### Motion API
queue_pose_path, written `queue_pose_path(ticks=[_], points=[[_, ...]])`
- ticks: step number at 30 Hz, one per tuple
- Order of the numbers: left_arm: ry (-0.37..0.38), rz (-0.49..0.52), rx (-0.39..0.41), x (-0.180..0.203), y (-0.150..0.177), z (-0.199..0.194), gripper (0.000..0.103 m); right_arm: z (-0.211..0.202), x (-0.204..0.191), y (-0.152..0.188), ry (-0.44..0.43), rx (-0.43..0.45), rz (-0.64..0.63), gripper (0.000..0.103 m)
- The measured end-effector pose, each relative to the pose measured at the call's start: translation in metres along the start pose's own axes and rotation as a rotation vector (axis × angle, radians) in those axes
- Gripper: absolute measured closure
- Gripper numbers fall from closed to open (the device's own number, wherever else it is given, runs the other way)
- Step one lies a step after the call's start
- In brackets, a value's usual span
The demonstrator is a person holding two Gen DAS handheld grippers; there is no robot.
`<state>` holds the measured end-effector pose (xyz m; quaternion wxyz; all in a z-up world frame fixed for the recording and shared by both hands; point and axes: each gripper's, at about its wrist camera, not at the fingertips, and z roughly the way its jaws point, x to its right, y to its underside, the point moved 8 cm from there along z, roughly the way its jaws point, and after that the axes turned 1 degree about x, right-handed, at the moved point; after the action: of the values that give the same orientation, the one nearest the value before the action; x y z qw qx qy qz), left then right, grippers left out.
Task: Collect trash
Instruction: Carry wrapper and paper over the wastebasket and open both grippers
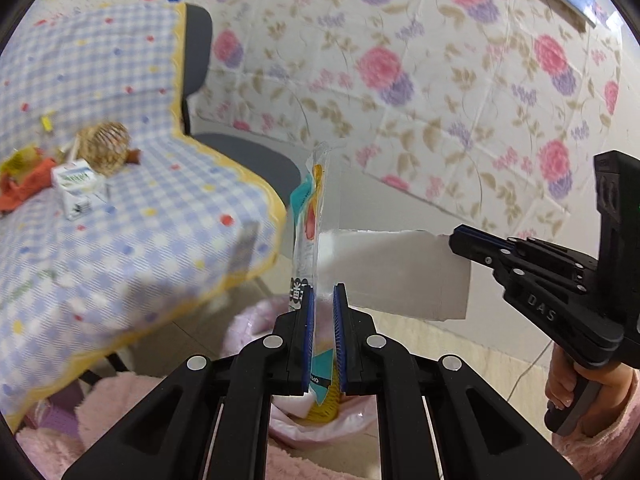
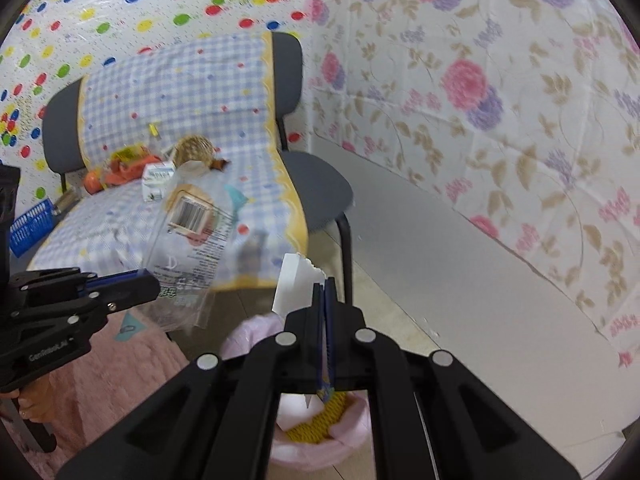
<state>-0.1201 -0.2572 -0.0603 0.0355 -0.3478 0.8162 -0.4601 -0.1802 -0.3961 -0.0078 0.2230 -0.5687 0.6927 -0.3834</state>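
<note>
My left gripper (image 1: 323,300) holds a clear plastic snack wrapper (image 1: 310,216) upright between its blue pads; the jaws stand slightly apart around it. The wrapper also shows in the right wrist view (image 2: 192,236), with a barcode, held by the left gripper (image 2: 156,284). My right gripper (image 2: 324,286) is shut on a white paper scrap (image 2: 294,284), also seen in the left wrist view (image 1: 396,272) at the right gripper's tip (image 1: 454,240). Both hang over a pink-lined trash bin (image 2: 320,432) with yellow trash inside.
A chair (image 2: 320,188) draped with a blue checked cloth (image 1: 132,216) carries a small milk carton (image 1: 76,188), a woven ball (image 1: 106,146) and orange and yellow litter (image 2: 120,168). A blue basket (image 2: 30,226) stands at left. Floral-covered wall (image 2: 500,120) at right.
</note>
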Motion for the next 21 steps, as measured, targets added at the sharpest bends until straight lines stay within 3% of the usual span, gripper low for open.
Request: queue_pose_path(ticks=[16, 18, 20, 21], points=[[-0.006, -0.006, -0.147, -0.011, 0.020, 0.070, 0.089, 0.061, 0.014, 0.031, 0.003, -0.142, 0.019, 0.101], [-0.017, -0.017, -0.157, -0.016, 0.020, 0.074, 0.078, 0.070, 0.012, 0.033, -0.007, -0.156, 0.015, 0.100], [-0.029, -0.029, -0.149, -0.022, 0.017, 0.073, 0.065, 0.077, 0.010, 0.035, -0.020, -0.165, 0.027, 0.093], [-0.038, -0.031, -0.140, -0.024, 0.015, 0.070, 0.063, 0.080, 0.009, 0.035, -0.021, -0.169, 0.033, 0.082]])
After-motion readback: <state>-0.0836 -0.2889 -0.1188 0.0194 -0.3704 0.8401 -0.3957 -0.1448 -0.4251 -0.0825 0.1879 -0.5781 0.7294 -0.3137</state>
